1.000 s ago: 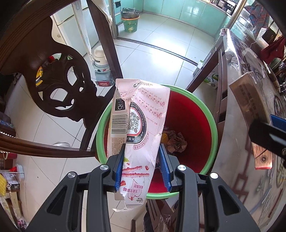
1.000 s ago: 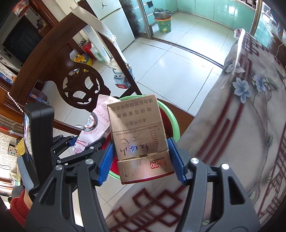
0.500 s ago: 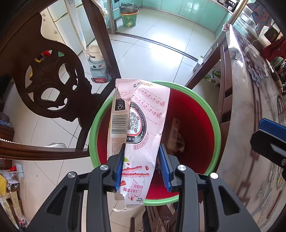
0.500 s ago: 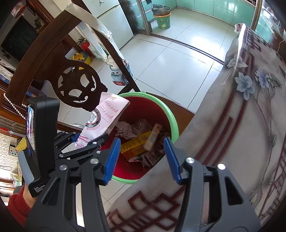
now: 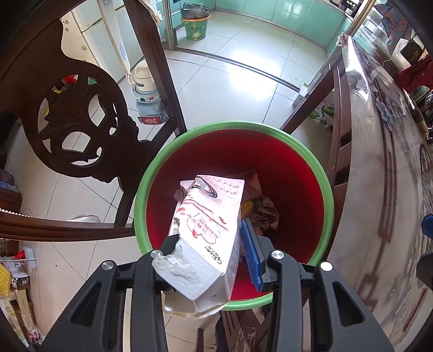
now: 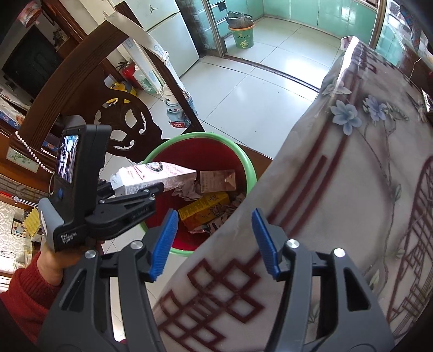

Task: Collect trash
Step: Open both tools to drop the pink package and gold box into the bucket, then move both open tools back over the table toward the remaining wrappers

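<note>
I see a pale tiled floor (image 5: 243,62) carrying the red bin with a green rim (image 5: 322,173), the dark carved chair (image 5: 81,130) just beside it, a small green bucket (image 5: 195,25) well apart, and the cloth-covered table (image 6: 351,189).

Glossy plastic bin (image 5: 322,173) with smooth red inside, torn matt pink paper carton (image 5: 208,230), crumpled brown paper (image 5: 263,214), dark polished carved wooden chair (image 5: 81,130), glossy floor tiles (image 5: 243,67), shiny plastic-covered floral tablecloth (image 6: 351,176)

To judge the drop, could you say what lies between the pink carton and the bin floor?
Crumpled paper lies beneath the carton; right wrist view.
</note>
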`<action>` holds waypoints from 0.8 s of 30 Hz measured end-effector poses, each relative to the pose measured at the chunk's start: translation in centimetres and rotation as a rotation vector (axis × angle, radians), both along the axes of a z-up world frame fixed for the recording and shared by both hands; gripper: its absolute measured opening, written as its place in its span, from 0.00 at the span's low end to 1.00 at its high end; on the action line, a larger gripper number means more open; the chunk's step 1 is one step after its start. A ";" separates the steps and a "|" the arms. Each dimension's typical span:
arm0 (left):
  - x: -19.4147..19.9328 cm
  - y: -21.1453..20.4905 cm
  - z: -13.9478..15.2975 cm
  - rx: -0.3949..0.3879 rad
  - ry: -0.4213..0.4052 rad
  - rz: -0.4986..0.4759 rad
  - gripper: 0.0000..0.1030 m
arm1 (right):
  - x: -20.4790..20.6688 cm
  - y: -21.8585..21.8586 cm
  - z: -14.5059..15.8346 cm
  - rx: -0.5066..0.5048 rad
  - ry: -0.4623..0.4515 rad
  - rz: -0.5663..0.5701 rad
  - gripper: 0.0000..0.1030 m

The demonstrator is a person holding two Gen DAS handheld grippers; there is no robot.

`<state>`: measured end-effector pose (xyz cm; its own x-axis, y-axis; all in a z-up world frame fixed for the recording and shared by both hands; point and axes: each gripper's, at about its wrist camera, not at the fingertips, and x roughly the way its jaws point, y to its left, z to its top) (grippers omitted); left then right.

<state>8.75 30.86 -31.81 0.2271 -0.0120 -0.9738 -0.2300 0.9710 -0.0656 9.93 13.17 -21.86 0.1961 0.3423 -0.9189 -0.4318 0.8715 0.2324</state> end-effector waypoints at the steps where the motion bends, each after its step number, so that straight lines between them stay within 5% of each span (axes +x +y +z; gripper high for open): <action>1: -0.1 -0.1 0.2 0.002 -0.004 0.000 0.36 | -0.3 -0.3 0.2 -0.001 -0.005 -0.004 0.54; 6: -0.6 -0.5 1.2 0.012 -0.031 -0.005 0.50 | -1.3 -1.2 0.8 0.002 -0.015 -0.019 0.54; 24: -4.7 -1.8 8.7 0.033 -0.188 -0.024 0.52 | -5.2 -2.8 3.0 0.014 -0.073 -0.047 0.62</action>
